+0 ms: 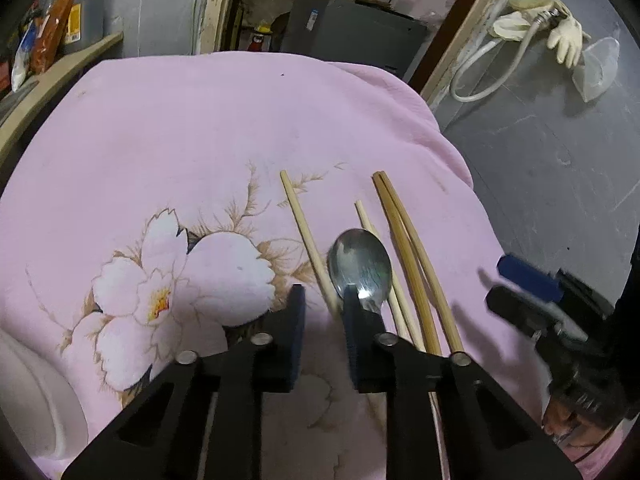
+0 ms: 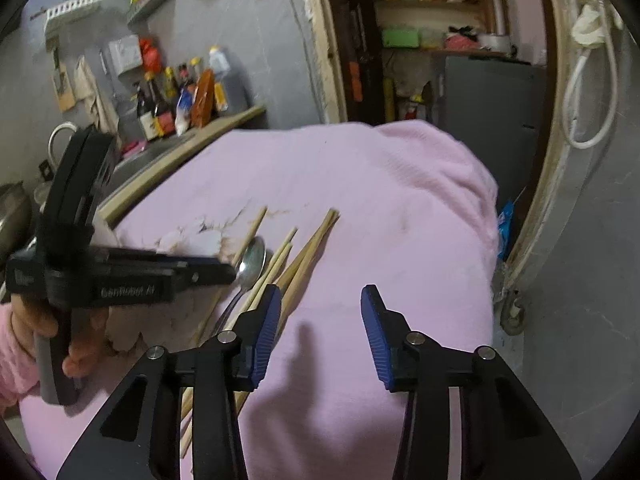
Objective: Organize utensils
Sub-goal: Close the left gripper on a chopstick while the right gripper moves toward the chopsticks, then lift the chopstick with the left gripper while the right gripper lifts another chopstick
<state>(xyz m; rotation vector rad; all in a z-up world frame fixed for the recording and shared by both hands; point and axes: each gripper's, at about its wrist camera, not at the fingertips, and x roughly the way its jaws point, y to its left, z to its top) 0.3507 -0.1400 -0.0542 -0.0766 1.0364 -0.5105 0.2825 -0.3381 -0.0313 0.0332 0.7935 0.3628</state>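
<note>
Two grippers: our left gripper (image 1: 323,300), fingers narrowly apart, straddles a pale chopstick (image 1: 308,236) beside the spoon (image 1: 360,264) on the pink cloth (image 1: 200,128); close squarely. Right gripper (image 2: 318,332) fingers stand apart, empty.

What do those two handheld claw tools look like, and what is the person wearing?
Both are black plastic tools with triangular cut-outs and silver rivets at the joints. The right claw has two fingers faced with ribbed blue pads. The left claw has dark pads, and the right wrist view shows pale lettering along its side and a black grip held in a hand. A pink sleeve shows there.
</note>
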